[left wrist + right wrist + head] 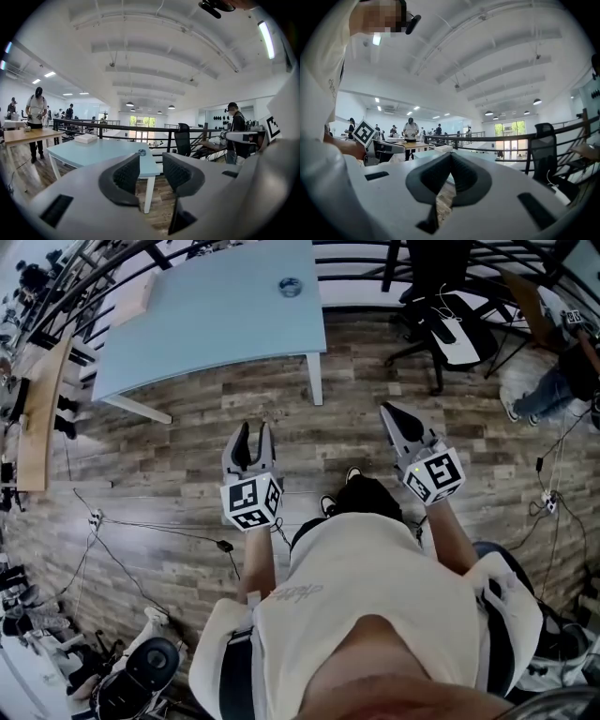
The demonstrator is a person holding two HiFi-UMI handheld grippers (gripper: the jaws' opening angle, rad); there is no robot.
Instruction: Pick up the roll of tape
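Observation:
The roll of tape (290,286) is a small dark ring lying near the far edge of the pale blue table (216,324). In the left gripper view the roll of tape (142,152) shows small and distant on the table (93,152), just beyond the gap between the jaws. My left gripper (254,434) is held level over the wooden floor, well short of the table, open and empty. My right gripper (390,412) is beside it to the right, its jaws shut on nothing. In its own view the right gripper (450,158) has its pads meeting.
A flat box (86,138) lies on the table's far left part. A black office chair (448,329) stands to the right of the table. Cables (150,531) run over the floor at left. A railing (117,127) runs behind the table. People stand at a wooden table (28,136).

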